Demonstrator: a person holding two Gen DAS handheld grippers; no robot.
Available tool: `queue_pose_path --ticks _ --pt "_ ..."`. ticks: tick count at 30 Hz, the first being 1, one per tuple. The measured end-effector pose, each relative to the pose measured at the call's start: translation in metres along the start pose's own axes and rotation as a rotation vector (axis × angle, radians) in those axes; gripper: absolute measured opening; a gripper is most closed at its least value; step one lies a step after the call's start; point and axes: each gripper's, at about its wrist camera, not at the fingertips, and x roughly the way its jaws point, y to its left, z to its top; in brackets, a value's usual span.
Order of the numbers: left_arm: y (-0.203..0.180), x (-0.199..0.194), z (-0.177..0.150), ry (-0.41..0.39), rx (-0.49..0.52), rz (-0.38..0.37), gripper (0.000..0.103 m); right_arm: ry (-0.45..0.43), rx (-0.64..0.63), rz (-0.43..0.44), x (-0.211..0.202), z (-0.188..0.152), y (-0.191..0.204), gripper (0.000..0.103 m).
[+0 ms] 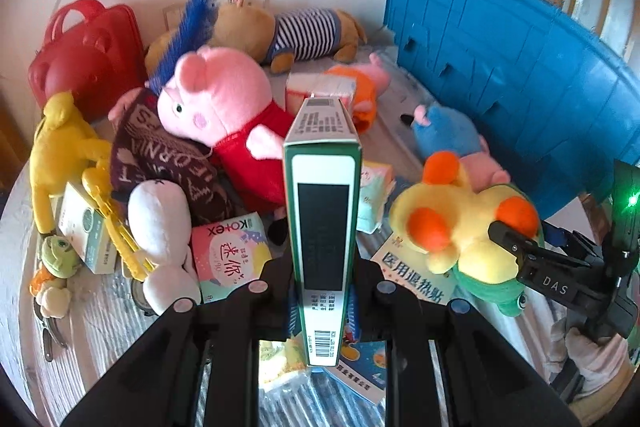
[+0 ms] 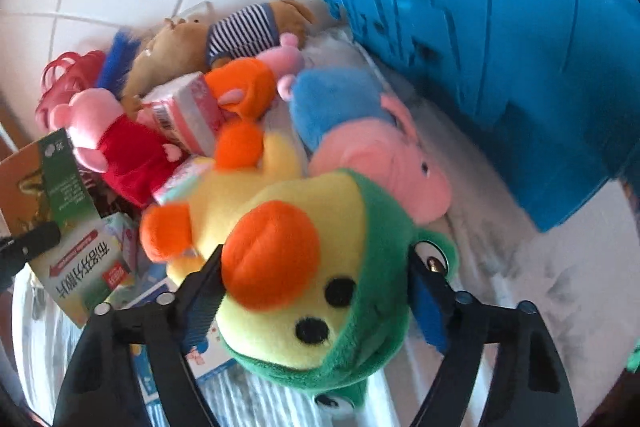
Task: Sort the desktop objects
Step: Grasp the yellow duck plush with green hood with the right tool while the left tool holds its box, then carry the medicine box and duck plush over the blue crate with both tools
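My left gripper (image 1: 322, 291) is shut on a tall green-and-white box (image 1: 322, 211), held upright above the cluttered table. From the right wrist view the same box (image 2: 52, 203) shows at the left edge. My right gripper (image 2: 316, 291) is shut on the head of a yellow duck plush with an orange beak and green frog hood (image 2: 304, 267). In the left wrist view that duck plush (image 1: 464, 223) lies at the right with the right gripper (image 1: 520, 247) on it.
A blue plastic crate (image 1: 520, 67) stands at the right, also seen in the right wrist view (image 2: 480, 27). A pink pig plush in red (image 1: 224, 107), a striped-shirt bear (image 1: 288, 31), a red bag (image 1: 88, 55), a yellow plush (image 1: 64, 143), small boxes and packets crowd the table.
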Motion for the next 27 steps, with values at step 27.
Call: queue_pose_path --ticks 27 --pt "-0.026 -0.119 -0.006 -0.214 -0.041 0.000 0.019 -0.310 -0.271 0.019 -0.158 0.035 0.055 0.075"
